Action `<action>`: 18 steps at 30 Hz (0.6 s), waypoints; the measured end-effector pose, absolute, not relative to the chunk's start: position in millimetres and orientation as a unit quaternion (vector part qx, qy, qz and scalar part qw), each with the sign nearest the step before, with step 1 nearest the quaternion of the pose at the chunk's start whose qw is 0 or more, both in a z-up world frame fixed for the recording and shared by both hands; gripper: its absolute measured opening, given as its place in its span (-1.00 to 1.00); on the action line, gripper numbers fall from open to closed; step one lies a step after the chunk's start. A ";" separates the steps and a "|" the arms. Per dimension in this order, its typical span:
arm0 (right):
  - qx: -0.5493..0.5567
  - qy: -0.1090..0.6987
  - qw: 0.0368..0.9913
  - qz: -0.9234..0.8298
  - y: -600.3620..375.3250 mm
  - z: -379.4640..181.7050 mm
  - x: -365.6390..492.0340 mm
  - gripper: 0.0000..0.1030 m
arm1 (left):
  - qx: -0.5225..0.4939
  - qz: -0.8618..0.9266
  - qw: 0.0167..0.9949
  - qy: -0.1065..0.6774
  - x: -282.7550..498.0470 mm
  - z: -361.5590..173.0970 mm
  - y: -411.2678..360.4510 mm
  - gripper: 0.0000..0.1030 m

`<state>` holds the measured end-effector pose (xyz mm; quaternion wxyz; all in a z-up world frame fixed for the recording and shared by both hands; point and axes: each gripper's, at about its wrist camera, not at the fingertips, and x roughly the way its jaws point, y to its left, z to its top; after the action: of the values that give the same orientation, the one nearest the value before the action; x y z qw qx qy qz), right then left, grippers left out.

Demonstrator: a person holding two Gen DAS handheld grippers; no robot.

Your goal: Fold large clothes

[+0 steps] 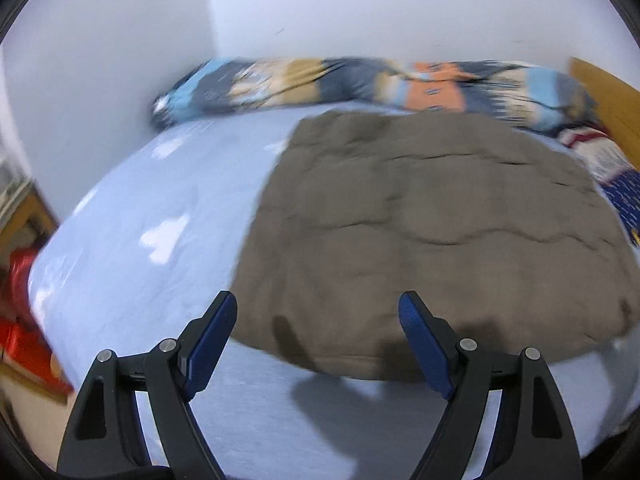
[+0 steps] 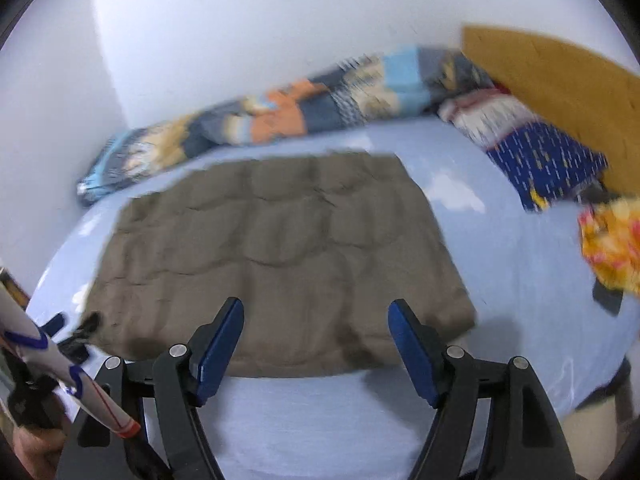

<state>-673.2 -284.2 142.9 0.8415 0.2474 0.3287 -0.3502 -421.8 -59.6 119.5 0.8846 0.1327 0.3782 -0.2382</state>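
A large brown quilted garment (image 1: 432, 232) lies flat in a rectangle on the light blue bed sheet (image 1: 160, 216); it also shows in the right wrist view (image 2: 280, 260). My left gripper (image 1: 318, 304) is open and empty, hovering just above the garment's near left edge. My right gripper (image 2: 316, 312) is open and empty, above the garment's near edge. The left gripper (image 2: 76, 332) appears at the garment's near left corner in the right wrist view. Both views are motion-blurred.
A patterned rolled duvet (image 1: 360, 84) lies along the far wall. A blue patterned pillow (image 2: 548, 160) and a wooden headboard (image 2: 560, 92) are at the right. A yellow-red cloth (image 2: 612, 248) lies at the right edge. Red items (image 1: 20, 320) sit beside the bed on the left.
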 end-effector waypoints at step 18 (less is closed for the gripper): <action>0.345 0.358 0.800 -0.335 -348.0 69.1 -684.6 0.43 | 0.105 -0.215 0.863 0.444 -388.4 87.6 -53.6 0.75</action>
<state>-684.6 -348.0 69.1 0.8002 0.3449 0.3582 -0.3353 -388.4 -53.6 87.6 0.8634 0.1051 0.4442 -0.2151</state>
